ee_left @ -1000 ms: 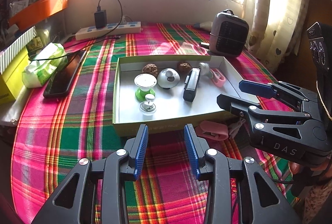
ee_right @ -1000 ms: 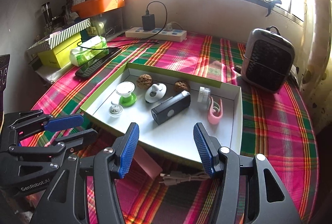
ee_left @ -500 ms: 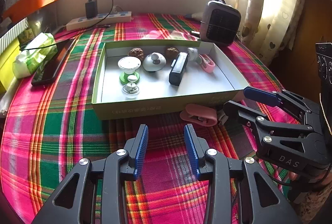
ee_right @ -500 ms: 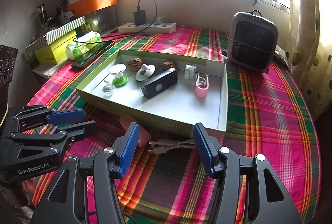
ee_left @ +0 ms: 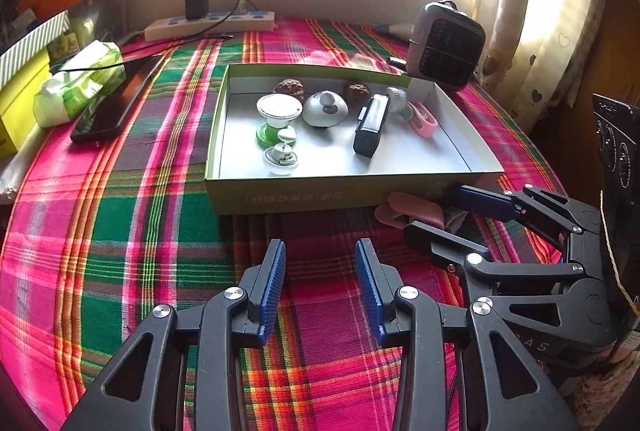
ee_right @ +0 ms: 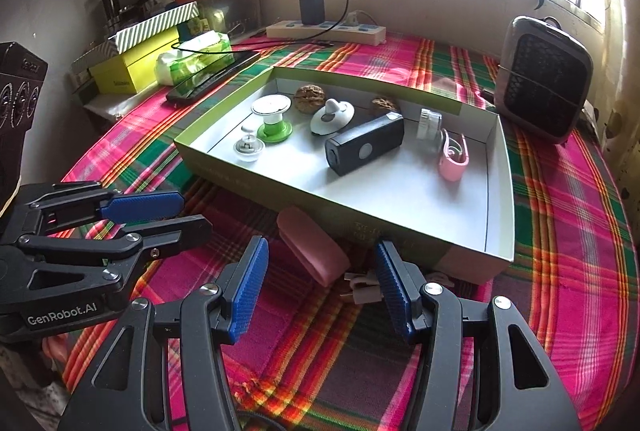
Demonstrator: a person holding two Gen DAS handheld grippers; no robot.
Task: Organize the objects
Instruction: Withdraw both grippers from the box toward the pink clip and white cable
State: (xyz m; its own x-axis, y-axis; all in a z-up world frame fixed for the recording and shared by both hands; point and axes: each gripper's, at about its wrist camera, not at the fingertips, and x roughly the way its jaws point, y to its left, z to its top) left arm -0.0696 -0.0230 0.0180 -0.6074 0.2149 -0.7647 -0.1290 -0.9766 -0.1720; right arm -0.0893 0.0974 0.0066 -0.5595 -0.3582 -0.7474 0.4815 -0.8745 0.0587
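A shallow green-sided box point(ee_left: 280, 195) point(ee_right: 384, 227) on the plaid cloth holds a green-based stand point(ee_left: 277, 119), a black device point(ee_right: 364, 147), a pink clip point(ee_right: 452, 159), two walnuts and small white parts. A pink case point(ee_right: 312, 251) point(ee_left: 412, 209) and a grey cable plug point(ee_right: 362, 289) lie on the cloth against the box's near wall. My right gripper point(ee_right: 320, 291) is open, low over the cloth, with the pink case and plug between its fingers. My left gripper point(ee_left: 320, 275) is open and empty, in front of the box.
A small heater point(ee_right: 544, 79) stands at the back right. A power strip with charger point(ee_left: 208, 23), a phone point(ee_left: 116, 99), a tissue pack point(ee_left: 76, 83) and yellow boxes point(ee_right: 132, 67) sit at the back left. A curtain point(ee_left: 536, 11) hangs at the right.
Both grippers pulled back from over the box toward the near side, then eased forward again. The right gripper now brackets the pink case and plug. Both stay open.
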